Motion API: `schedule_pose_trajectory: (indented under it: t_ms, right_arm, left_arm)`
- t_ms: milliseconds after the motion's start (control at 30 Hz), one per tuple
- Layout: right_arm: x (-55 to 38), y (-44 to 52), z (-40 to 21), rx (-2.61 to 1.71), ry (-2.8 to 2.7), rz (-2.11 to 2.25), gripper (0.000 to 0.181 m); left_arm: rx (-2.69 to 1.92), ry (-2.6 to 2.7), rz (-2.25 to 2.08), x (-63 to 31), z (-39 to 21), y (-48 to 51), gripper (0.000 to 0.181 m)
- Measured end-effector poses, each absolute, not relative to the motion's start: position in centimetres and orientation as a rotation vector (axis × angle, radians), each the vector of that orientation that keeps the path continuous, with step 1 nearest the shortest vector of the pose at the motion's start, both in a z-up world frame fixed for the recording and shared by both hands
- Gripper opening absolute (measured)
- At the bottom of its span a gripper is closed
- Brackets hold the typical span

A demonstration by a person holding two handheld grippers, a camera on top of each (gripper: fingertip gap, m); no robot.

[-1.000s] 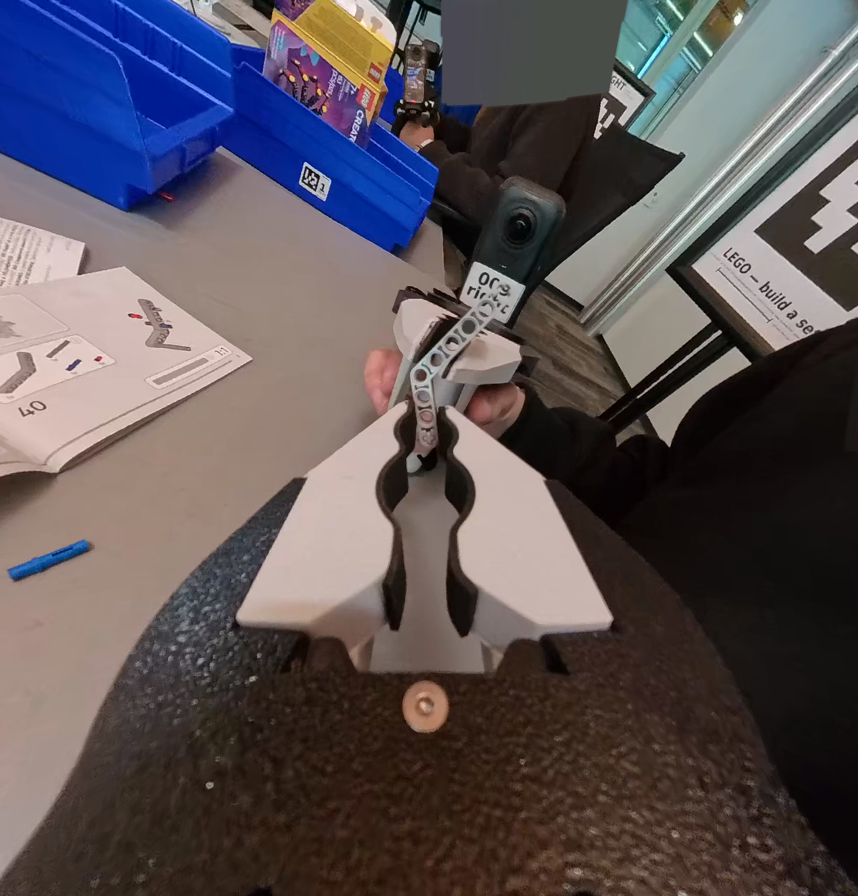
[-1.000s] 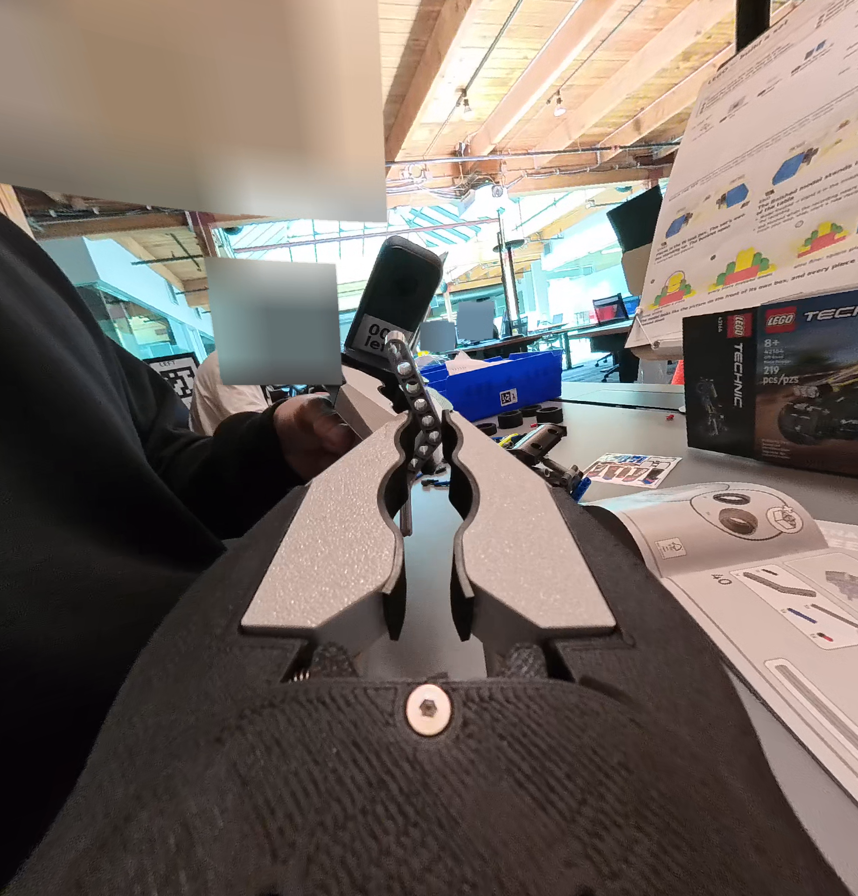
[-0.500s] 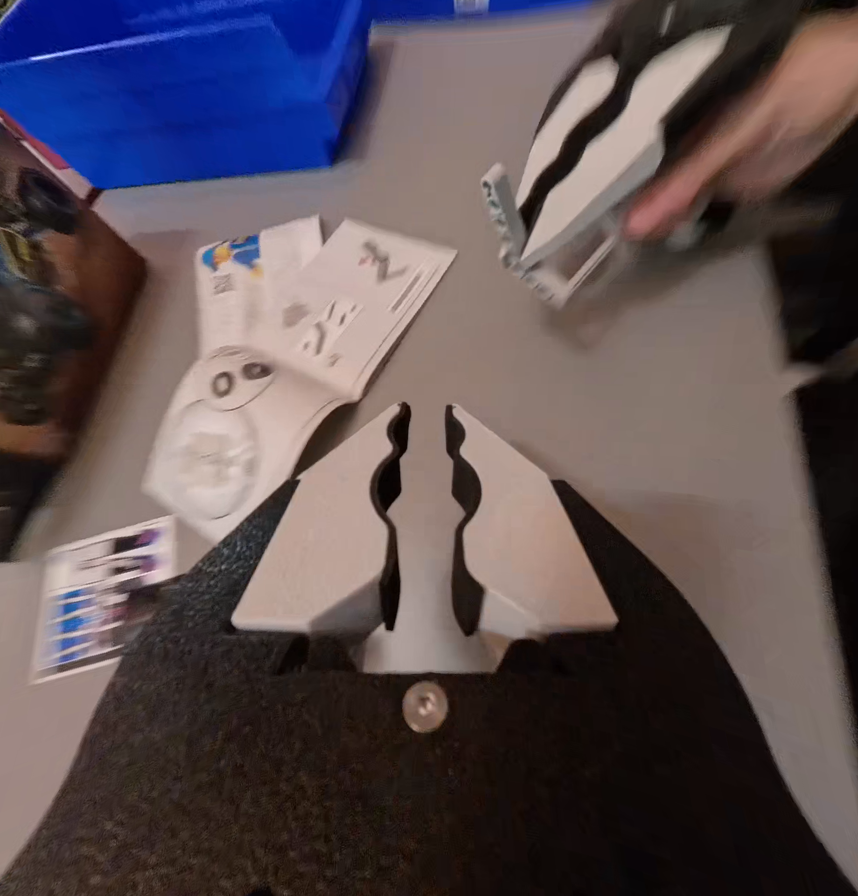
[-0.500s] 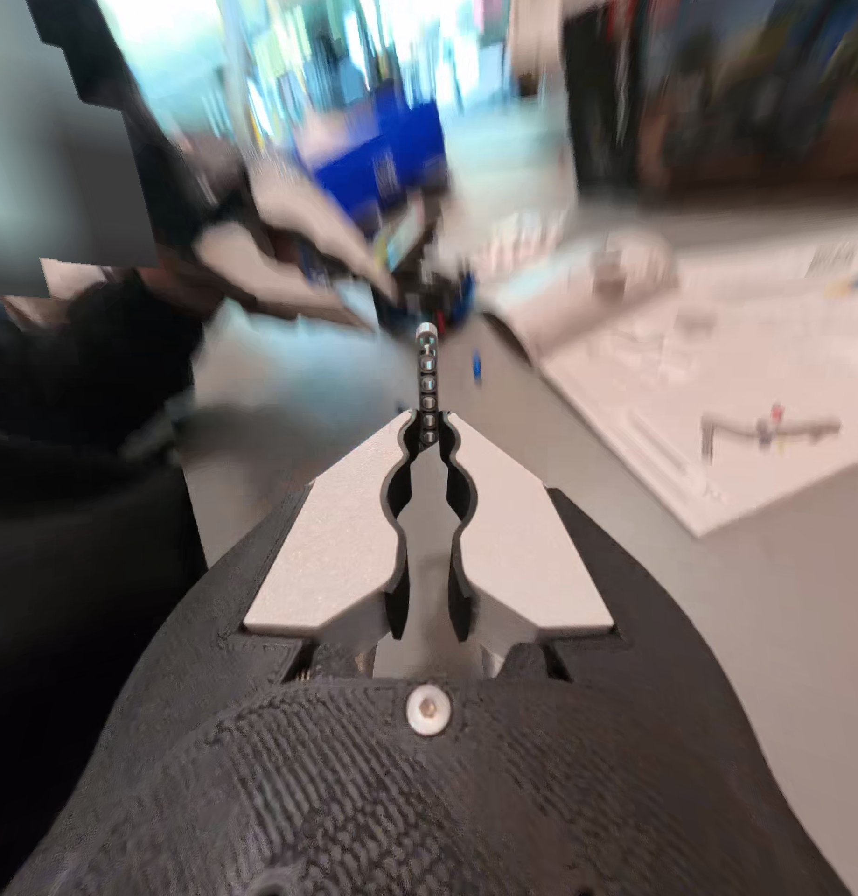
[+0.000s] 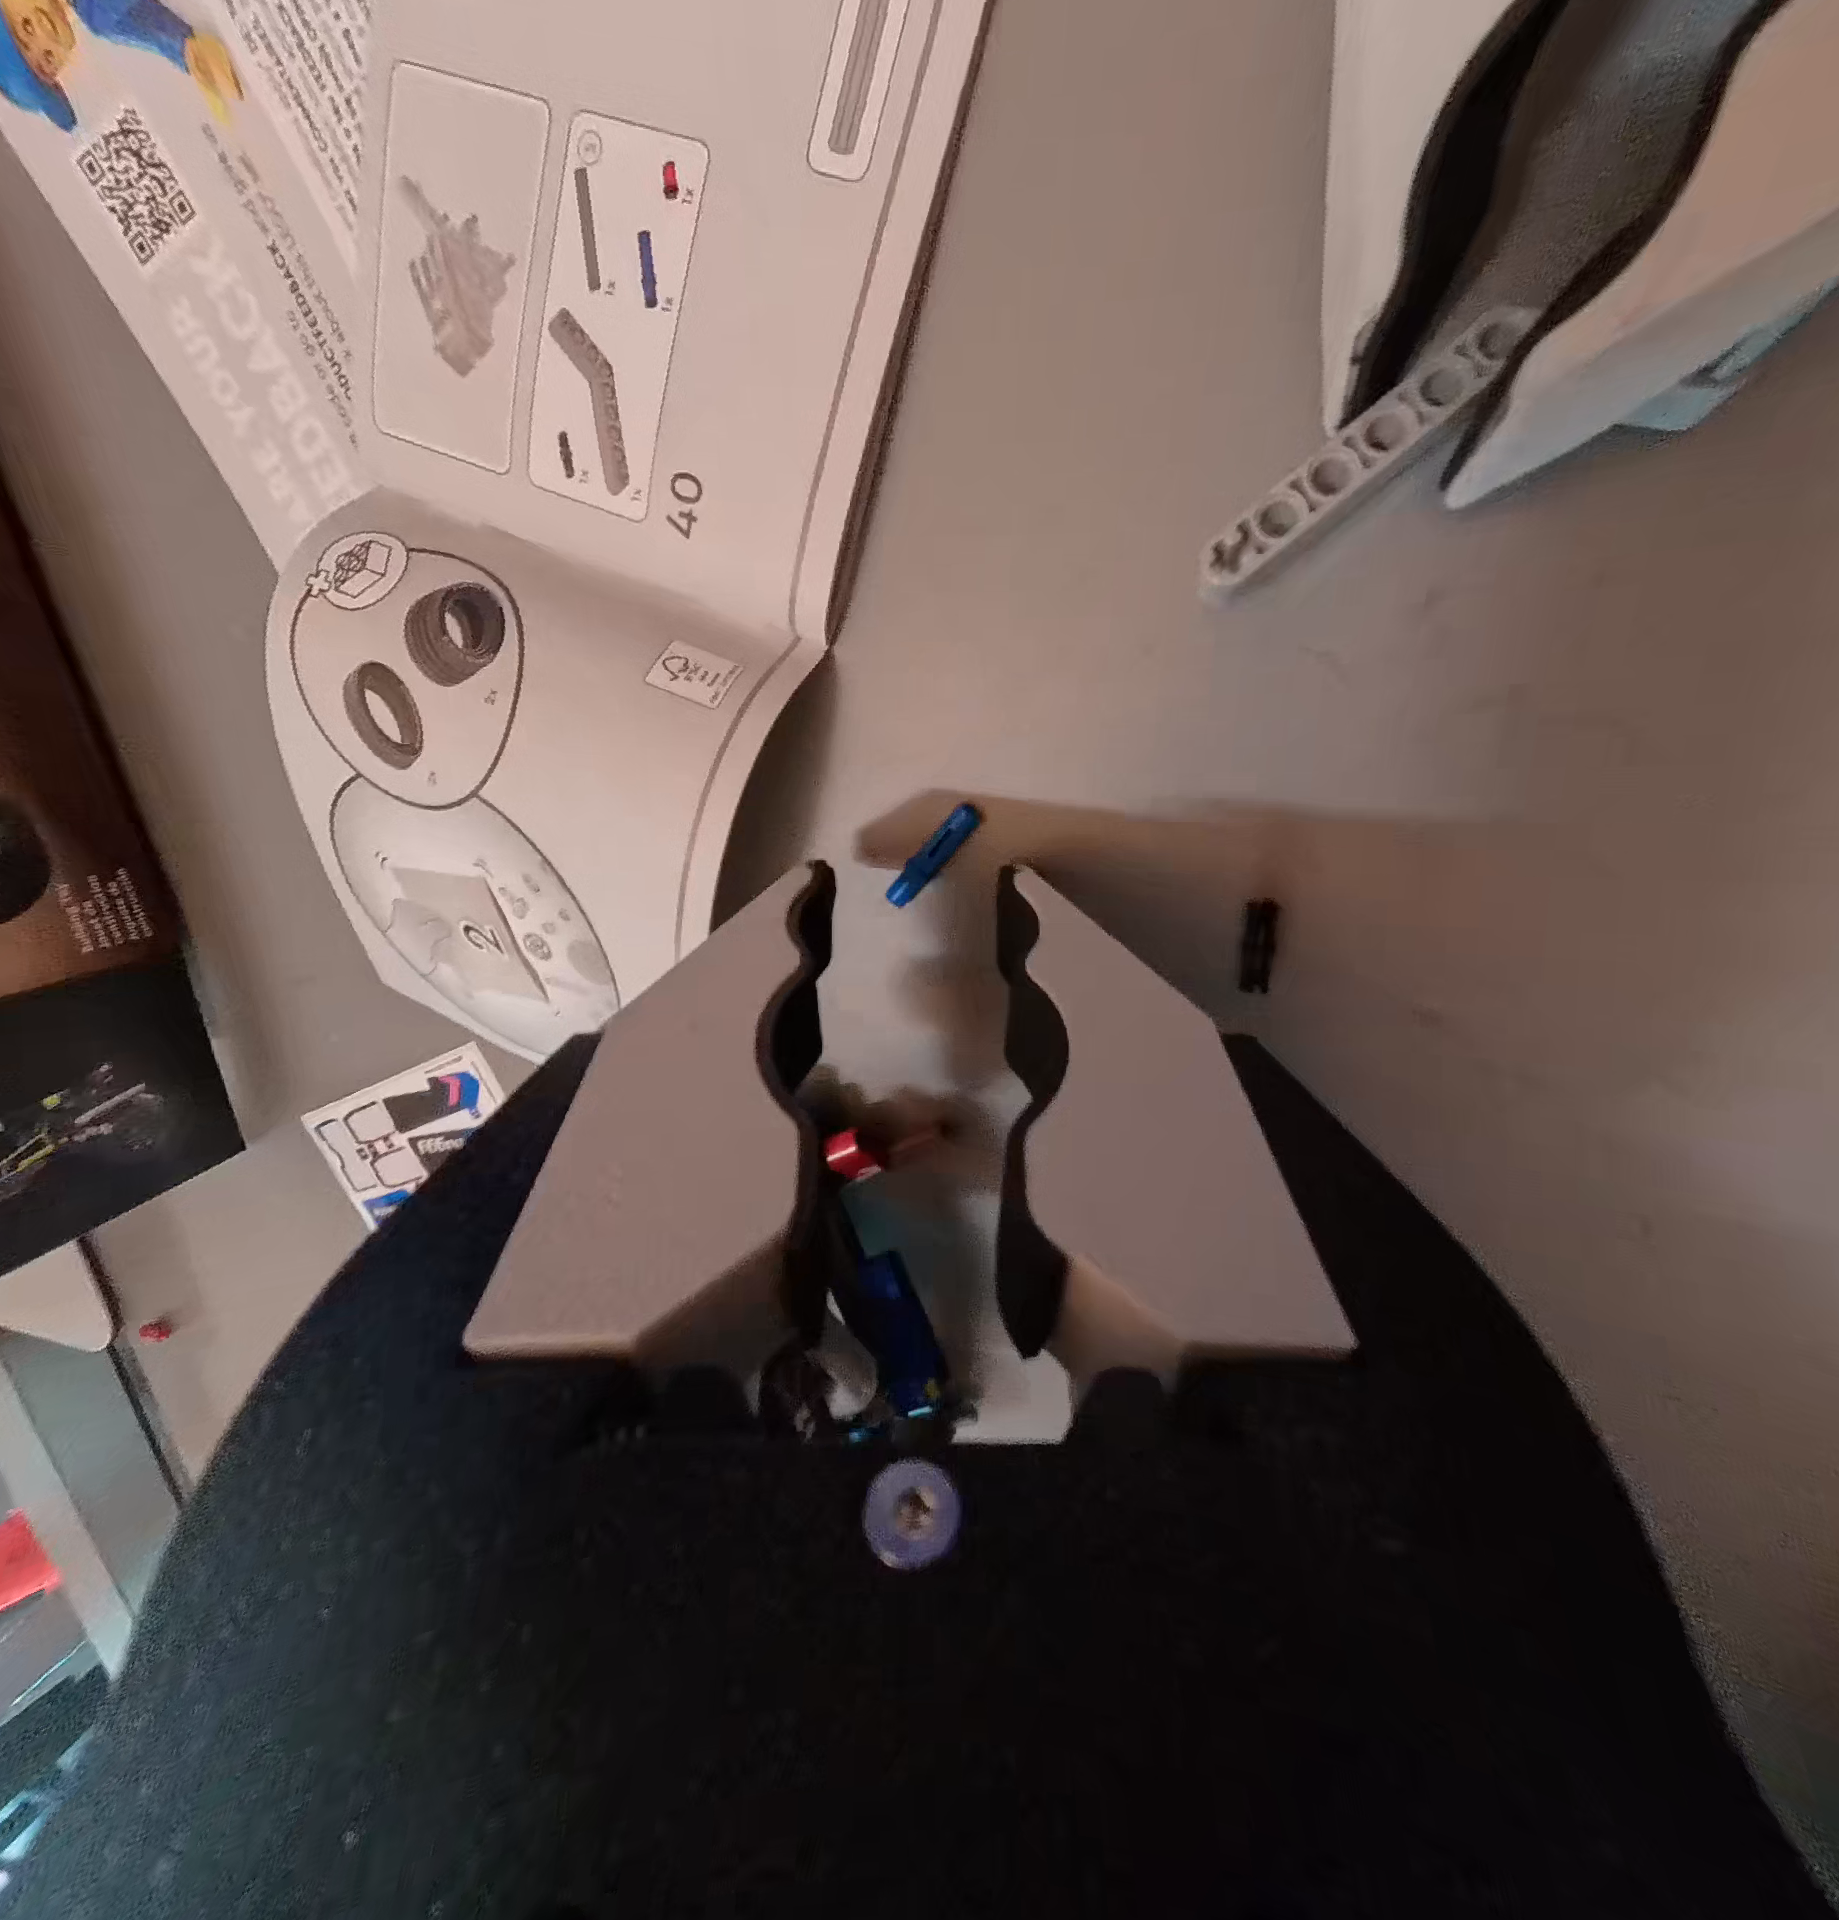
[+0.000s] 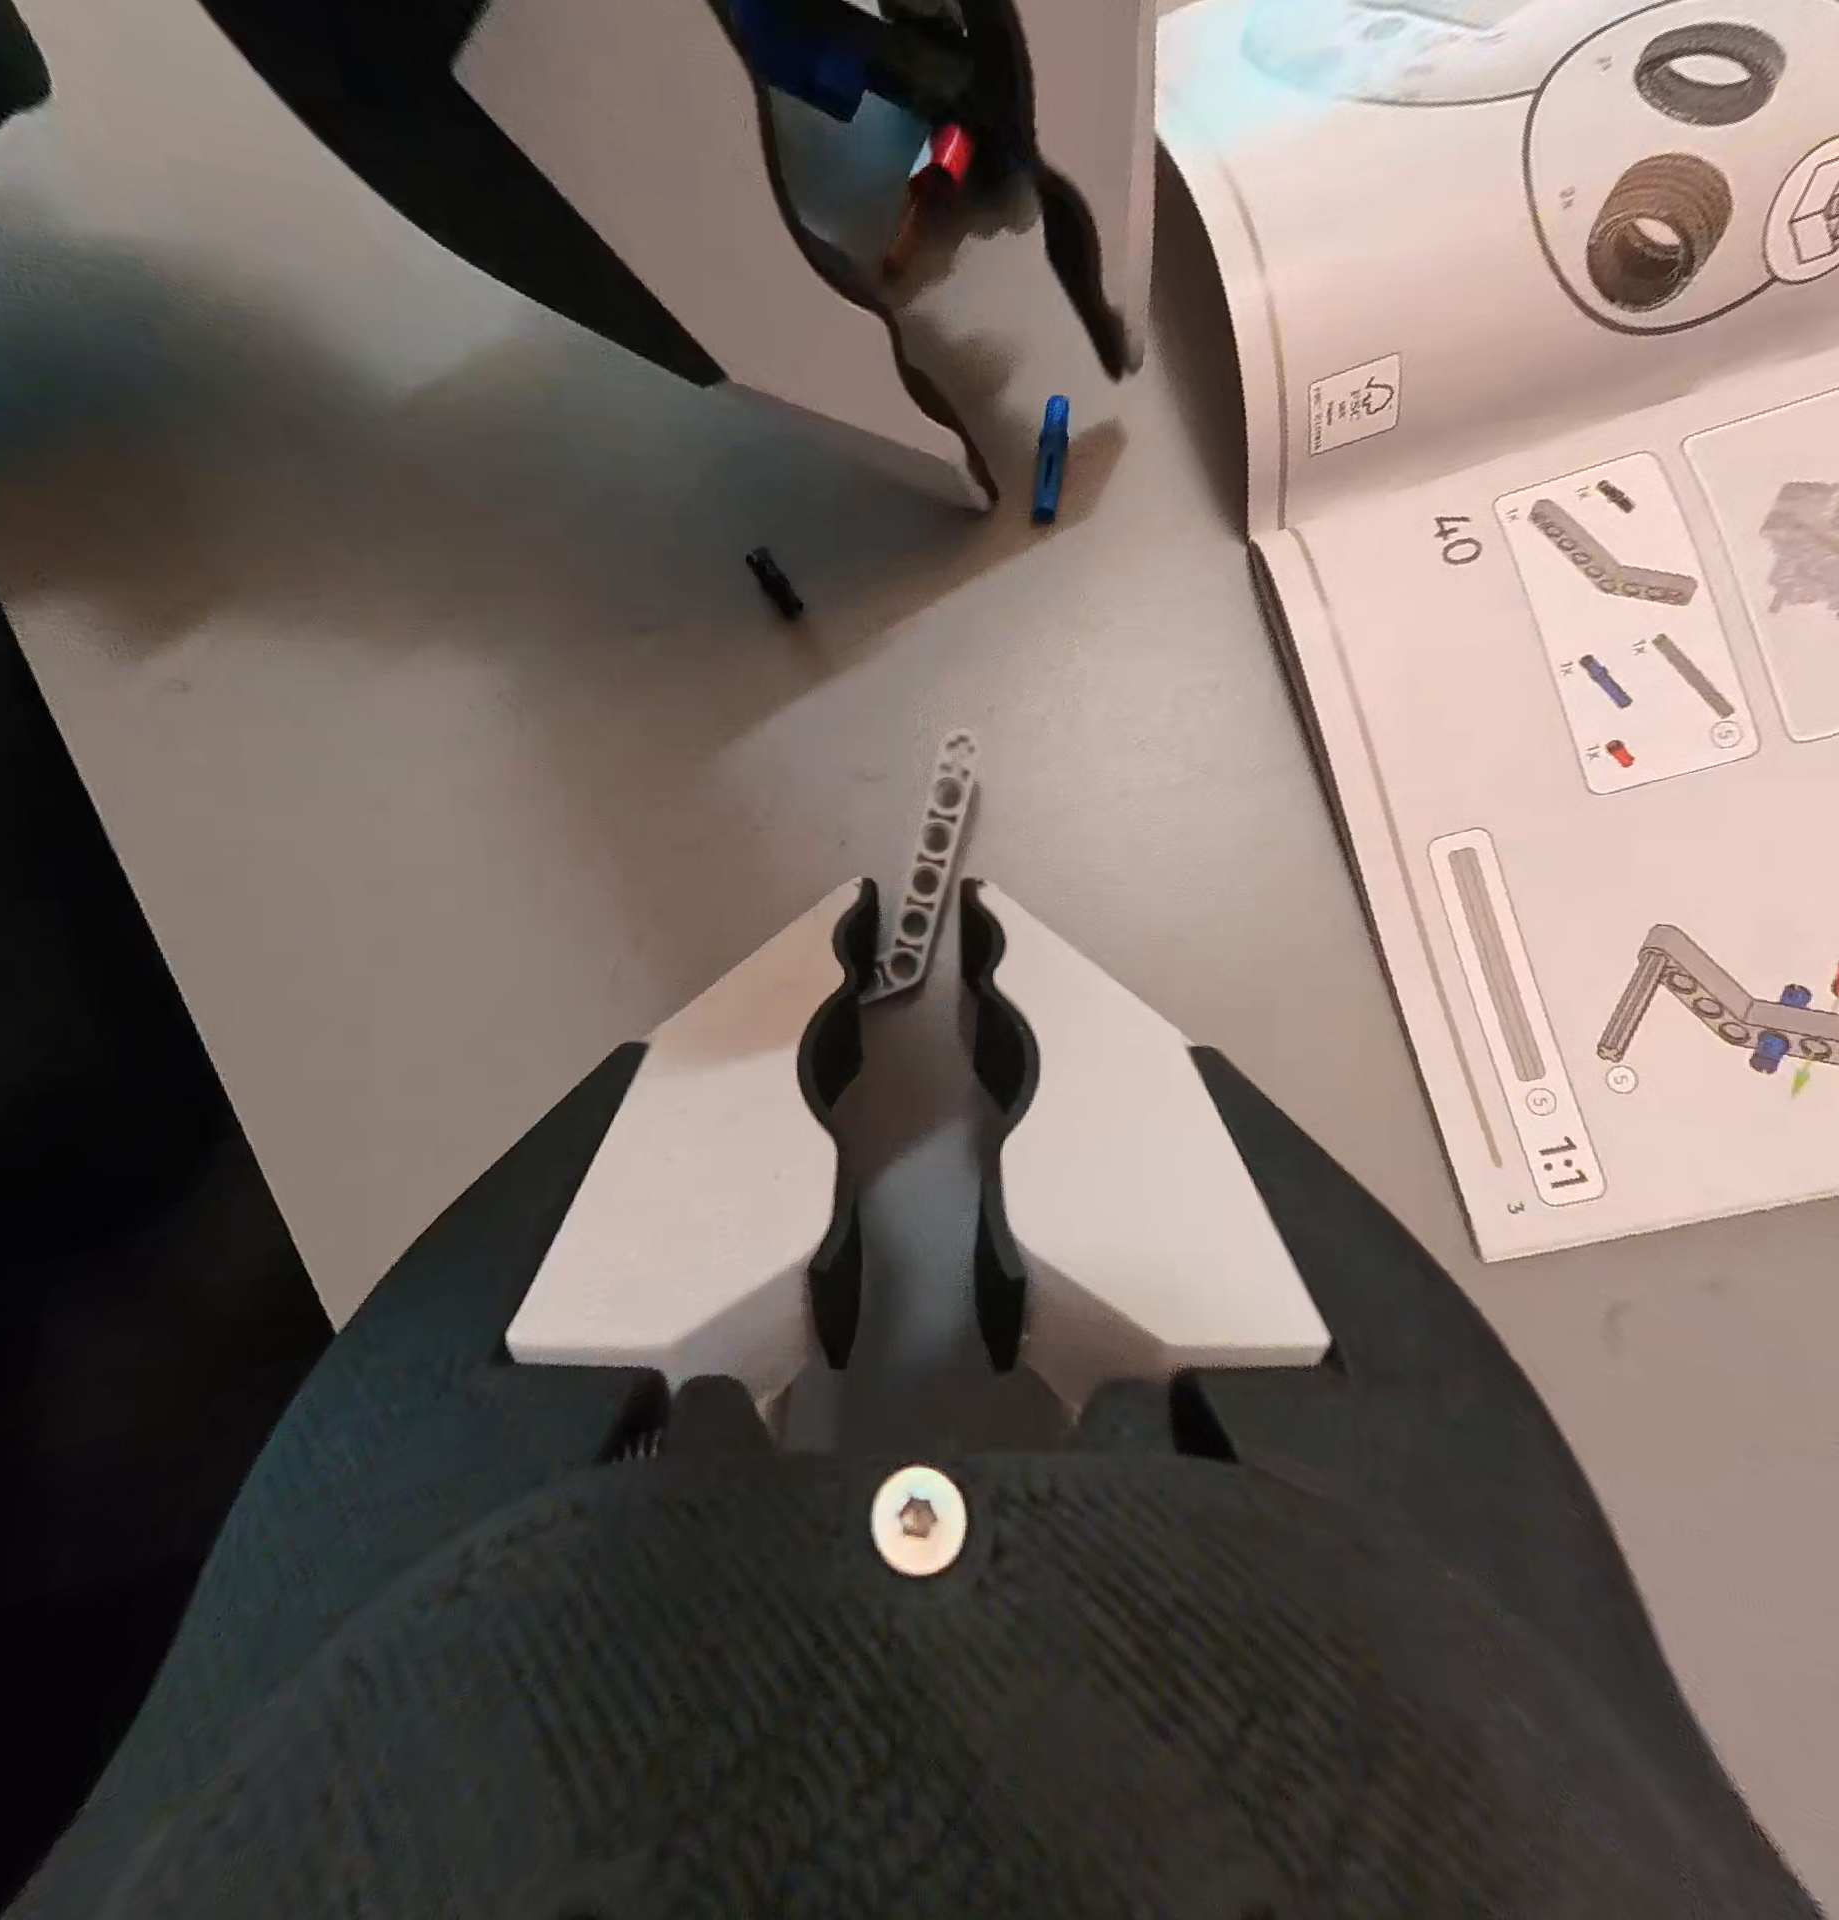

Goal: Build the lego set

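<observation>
Left gripper (image 5: 915, 883), matte grey with scalloped black pads, is held wide apart above a blue pin (image 5: 933, 854). Right gripper (image 6: 920, 894) is clamped on a perforated grey beam (image 6: 927, 878), previously raised and gripped by both, now lowered toward the table (image 6: 479, 727).

Left gripper (image 5: 915, 883) points down, jaws parted; right gripper (image 6: 920, 894) likewise angled down.

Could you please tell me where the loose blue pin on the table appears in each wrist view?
Left wrist view: blue pin lies mid-frame, just beyond the open left tongs' tips.
Right wrist view: upper middle, beside the far tongs.
Shared landmark: black pin nearby.
</observation>
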State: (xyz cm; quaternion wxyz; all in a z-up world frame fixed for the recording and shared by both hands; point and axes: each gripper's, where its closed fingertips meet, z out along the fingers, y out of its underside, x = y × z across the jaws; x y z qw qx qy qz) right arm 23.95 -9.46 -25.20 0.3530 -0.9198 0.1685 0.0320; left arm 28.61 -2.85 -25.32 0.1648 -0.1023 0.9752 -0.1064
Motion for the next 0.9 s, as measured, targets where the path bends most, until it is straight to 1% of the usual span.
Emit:
schedule_pose_trajectory:
  t_ms: [33, 133, 200, 367, 533, 567, 600, 633, 700, 900]
  right_arm:
    - [24.1, -9.5, -25.1, -2.37, 0.442, 0.072, 0.02]
    - [24.6, -10.0, -24.2, -2.313, 0.466, 0.05, 0.03]
    - [25.3, -10.6, -23.2, -2.268, 0.48, -0.017, 0.031]
    - [25.0, -10.0, -21.5, -2.184, 0.297, -0.179, 0.022]
    - [23.5, -8.2, -18.2, -2.021, -0.026, -0.357, 0.017]
    - [23.1, -8.0, -17.7, -1.996, -0.092, -0.405, 0.018]
    - [22.8, -7.8, -17.4, -1.985, -0.144, -0.451, 0.022]
    - [22.4, -7.7, -17.5, -1.996, -0.188, -0.467, 0.027]
    - [21.9, -7.6, -18.4, -2.052, -0.217, -0.46, 0.028]
    - [20.7, -7.4, -18.3, -2.038, -0.197, -0.372, 0.014]
  left_arm:
    - [-0.302, 2.79, -0.332, 28.6, -25.4, -3.1, 0.024]
    - [-0.38, 2.848, -0.373, 28.0, -25.6, -3.2, 0.017]
    - [-0.417, 2.888, -0.361, 27.2, -25.8, -3.0, 0.002]
    - [-0.462, 2.83, -0.413, 26.2, -25.6, -3.5, 0.002]
    - [-0.429, 2.797, -0.786, 23.6, -22.2, -6.3, 0.002]
    - [-0.444, 2.81, -0.874, 23.0, -21.5, -6.7, 0.001]
    - [-0.46, 2.823, -0.954, 22.5, -20.8, -7.1, 0.001]
    - [-0.475, 2.821, -1.018, 22.2, -20.1, -7.3, 0.001]
    - [-0.479, 2.82, -1.105, 21.8, -19.1, -7.5, 0.002]
    - [-0.332, 2.815, -1.137, 20.7, -18.7, -8.0, 0.002]
